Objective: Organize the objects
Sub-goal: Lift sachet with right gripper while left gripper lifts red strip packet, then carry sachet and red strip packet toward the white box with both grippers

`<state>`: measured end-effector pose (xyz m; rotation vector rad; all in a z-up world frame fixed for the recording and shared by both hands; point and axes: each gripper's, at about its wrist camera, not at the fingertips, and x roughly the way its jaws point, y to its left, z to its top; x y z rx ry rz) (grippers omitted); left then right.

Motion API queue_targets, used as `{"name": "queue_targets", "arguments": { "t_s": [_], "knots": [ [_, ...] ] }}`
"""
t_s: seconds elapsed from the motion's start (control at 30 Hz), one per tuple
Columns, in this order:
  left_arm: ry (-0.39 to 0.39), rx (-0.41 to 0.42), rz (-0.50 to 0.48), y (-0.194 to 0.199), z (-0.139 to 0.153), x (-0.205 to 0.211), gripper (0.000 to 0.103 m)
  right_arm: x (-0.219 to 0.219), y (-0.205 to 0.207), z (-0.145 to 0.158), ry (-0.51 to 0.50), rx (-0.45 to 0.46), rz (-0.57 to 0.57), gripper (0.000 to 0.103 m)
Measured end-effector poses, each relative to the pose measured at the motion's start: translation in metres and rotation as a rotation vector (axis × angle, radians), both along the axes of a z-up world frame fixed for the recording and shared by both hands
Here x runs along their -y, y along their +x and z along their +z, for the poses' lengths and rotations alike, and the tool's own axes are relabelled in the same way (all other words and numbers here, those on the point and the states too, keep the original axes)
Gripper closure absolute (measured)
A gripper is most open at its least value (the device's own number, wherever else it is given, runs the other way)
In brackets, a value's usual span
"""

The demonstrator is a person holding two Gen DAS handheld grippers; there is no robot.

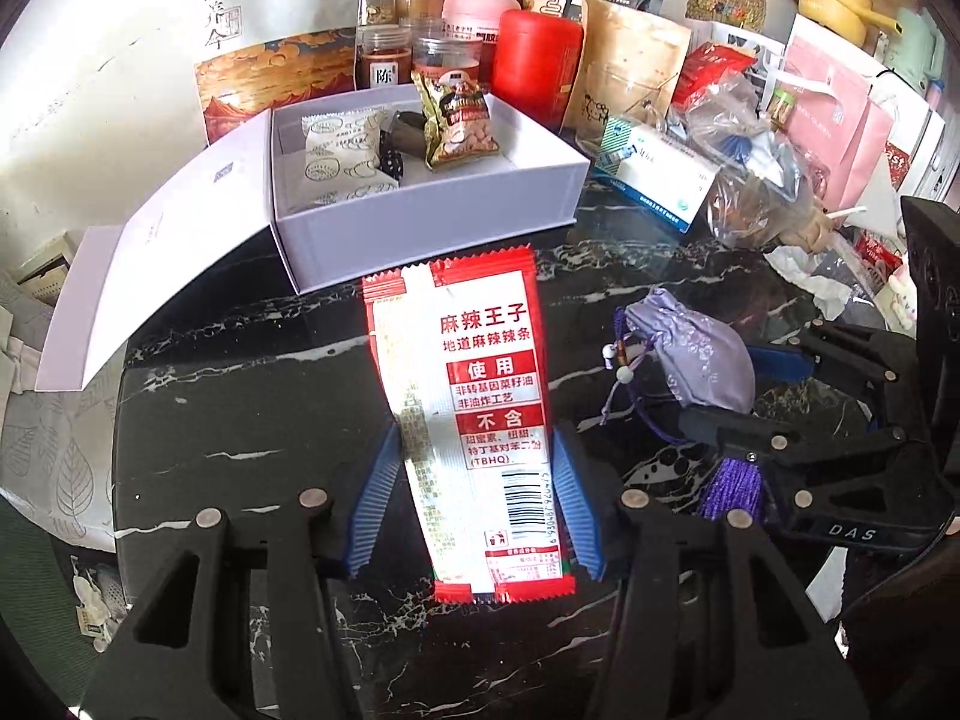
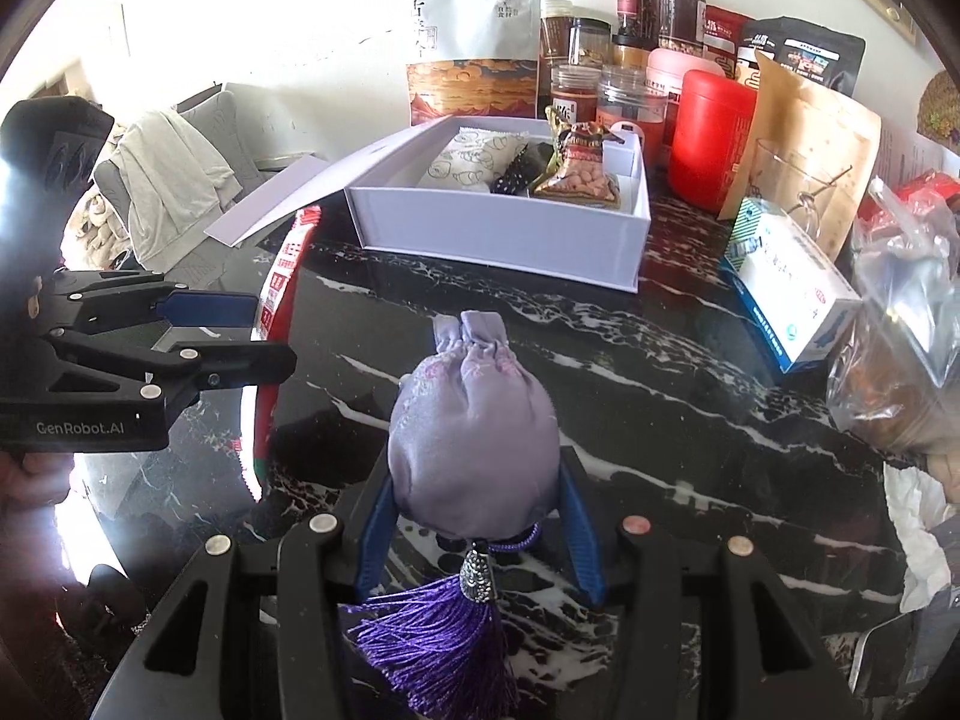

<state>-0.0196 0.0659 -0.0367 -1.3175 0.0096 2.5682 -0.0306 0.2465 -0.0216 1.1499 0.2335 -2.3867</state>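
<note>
Black marble with white veining fills the tabletop under both of my grippers, and a row of jars, pouches and a red canister lines the back by the wall. My left gripper has its 2 blue pads closed partway against the sides of a red and white snack packet, which stands lengthwise between them with its top end reaching toward the white box; from the right wrist view I see that packet edge-on, raised off the marble. My right gripper is clamped at a similar narrow width on a lilac drawstring pouch, whose purple tassel hangs toward the camera. That pouch shows in the left view too, to the right of the packet. The white box sits open just beyond both items, lid flap lying out to its left, and already contains a white patterned sachet, a dark spotted item and a gold peanut bag. A blue and white carton lies right of the box.
</note>
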Motion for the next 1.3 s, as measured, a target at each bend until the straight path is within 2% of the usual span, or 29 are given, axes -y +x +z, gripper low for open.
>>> {"name": "queue_targets", "arguments": {
  "t_s": [0.3,0.4,0.57,0.67,0.77,0.8,0.83,0.9,1.1,1.2,1.3],
  "knots": [
    [0.025,-0.063,-0.013,0.002,0.031,0.004,0.054,0.002,0.0,0.018,-0.008,-0.025,0.009,0.053],
    [0.039,-0.081,-0.02,0.002,0.042,0.006,0.063,0.005,-0.001,0.024,-0.003,-0.038,0.011,0.053],
    [0.033,-0.104,-0.038,-0.001,0.051,0.003,0.063,0.01,-0.002,0.027,-0.002,-0.043,0.015,0.053],
    [0.028,-0.076,-0.037,-0.01,0.037,0.001,0.063,0.01,-0.002,0.022,0.005,-0.029,0.009,0.053],
    [0.034,-0.013,-0.028,-0.019,0.016,0.002,0.063,0.007,0.0,0.017,0.001,-0.016,0.001,0.053],
    [0.037,0.012,-0.017,-0.023,0.009,0.003,0.057,0.005,-0.001,0.016,0.0,-0.012,-0.003,0.053],
    [0.037,0.039,-0.006,-0.027,0.002,0.003,0.043,0.003,-0.001,0.014,0.0,-0.007,-0.009,0.053],
    [0.039,0.068,0.028,-0.035,-0.009,0.004,0.032,0.0,-0.002,0.011,-0.001,-0.001,-0.019,0.053],
    [0.014,0.113,0.126,-0.058,-0.034,0.003,0.029,-0.01,-0.006,0.006,-0.007,0.011,-0.039,0.053],
    [-0.023,0.132,0.169,-0.071,-0.045,-0.001,0.029,-0.012,-0.008,0.002,-0.007,0.017,-0.045,0.053],
    [-0.005,0.154,0.187,-0.079,-0.053,0.0,0.029,-0.014,-0.01,0.002,-0.014,0.019,-0.046,0.053]
  ]
}}
